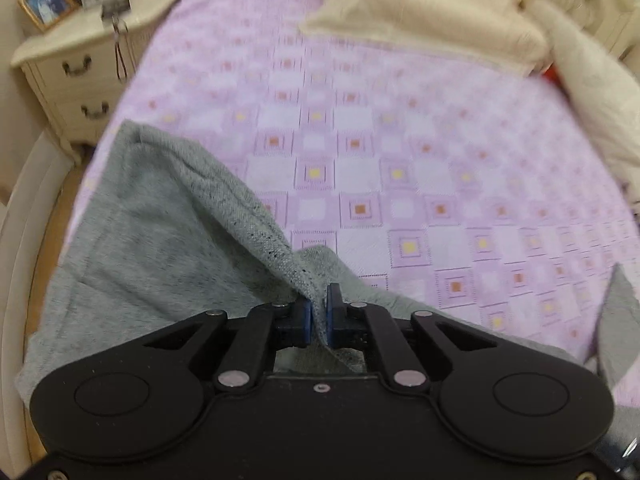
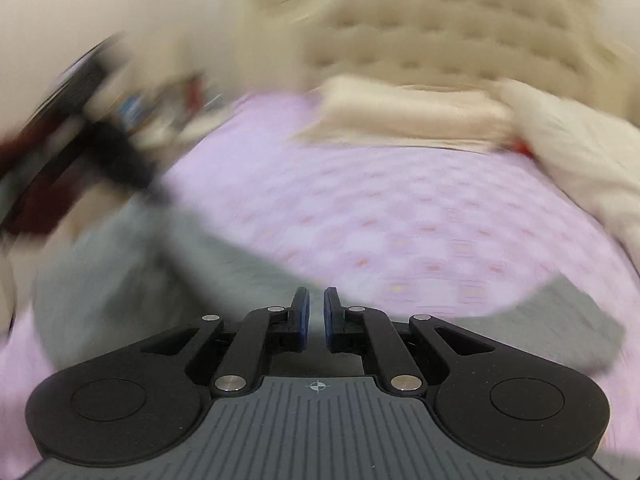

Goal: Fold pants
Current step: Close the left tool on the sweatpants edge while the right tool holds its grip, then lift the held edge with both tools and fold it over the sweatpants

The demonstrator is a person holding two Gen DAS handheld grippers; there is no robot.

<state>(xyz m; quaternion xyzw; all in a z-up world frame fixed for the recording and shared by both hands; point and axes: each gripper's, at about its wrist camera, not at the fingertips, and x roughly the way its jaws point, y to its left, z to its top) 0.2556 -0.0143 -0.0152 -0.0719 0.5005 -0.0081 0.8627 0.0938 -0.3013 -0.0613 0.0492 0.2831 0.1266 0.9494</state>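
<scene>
Grey knit pants lie across the near left of a lilac patterned bed sheet. My left gripper is shut on a ridge of the cloth, which is pulled up between its blue pads. At the right edge of that view another part of the pants rises to a peak. The right wrist view is blurred. There my right gripper has its pads nearly together, and the grey pants spread away on both sides beneath it, drawn up to it. A dark blur at the left of this view meets the lifted cloth.
Cream pillows are piled at the head of the bed, before a tufted headboard. A cream nightstand with a framed photo and small items stands to the far left. The bed's pale frame and a wooden floor show at the left edge.
</scene>
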